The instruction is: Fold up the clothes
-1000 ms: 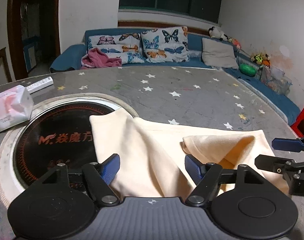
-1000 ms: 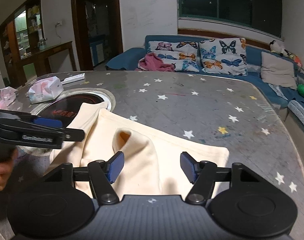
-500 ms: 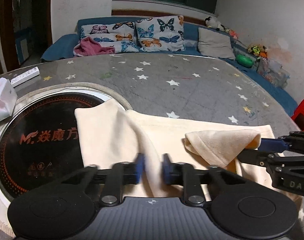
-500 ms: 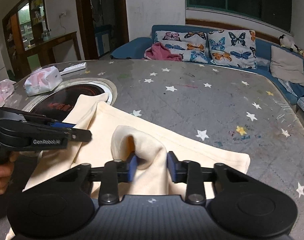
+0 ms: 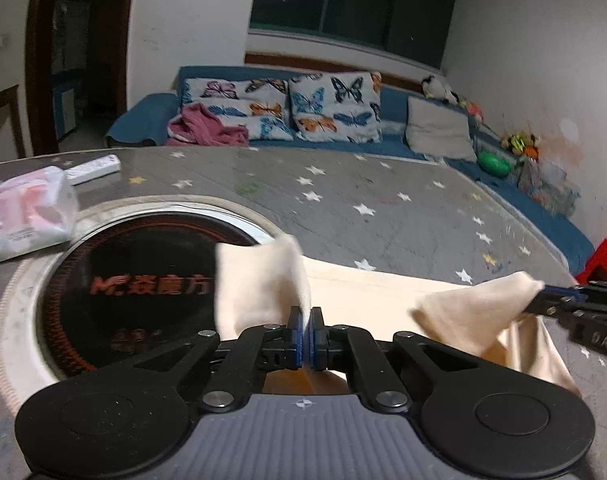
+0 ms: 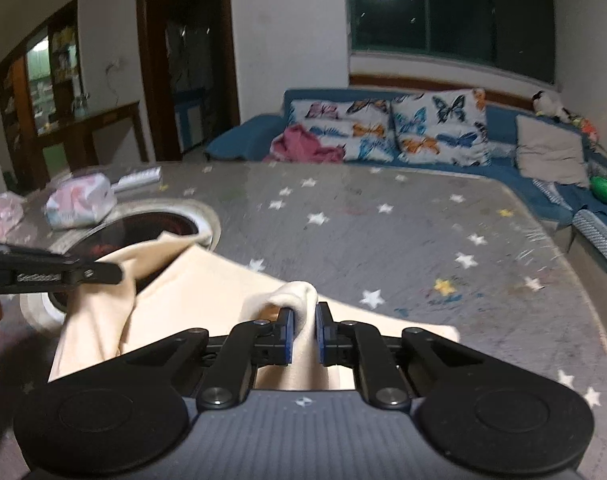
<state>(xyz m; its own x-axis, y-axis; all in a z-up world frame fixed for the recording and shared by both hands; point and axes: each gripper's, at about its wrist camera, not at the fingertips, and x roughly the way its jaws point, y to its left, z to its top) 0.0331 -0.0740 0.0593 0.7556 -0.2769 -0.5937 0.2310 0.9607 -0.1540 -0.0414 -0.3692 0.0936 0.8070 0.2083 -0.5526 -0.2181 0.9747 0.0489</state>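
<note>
A cream garment (image 5: 367,292) lies on the grey star-patterned table (image 5: 343,200), partly over a round black cooktop (image 5: 143,272). My left gripper (image 5: 305,332) is shut on the garment's left part and holds a flap of it (image 5: 259,280) up. My right gripper (image 6: 302,334) is shut on a raised bunch of the garment (image 6: 291,300) at its right part. In the left wrist view the right gripper (image 5: 543,302) comes in from the right with a lifted corner. In the right wrist view the left gripper (image 6: 115,272) comes in from the left, holding cloth.
A tissue pack (image 5: 27,212) and a white remote (image 5: 95,168) lie on the table at the left. A blue sofa (image 5: 287,120) with butterfly cushions and a pink cloth stands behind the table. A red crate (image 5: 603,260) sits at the right.
Both grippers closed from wide open onto the cream garment and lifted their parts of it off the table. The frames now show motion blur.
</note>
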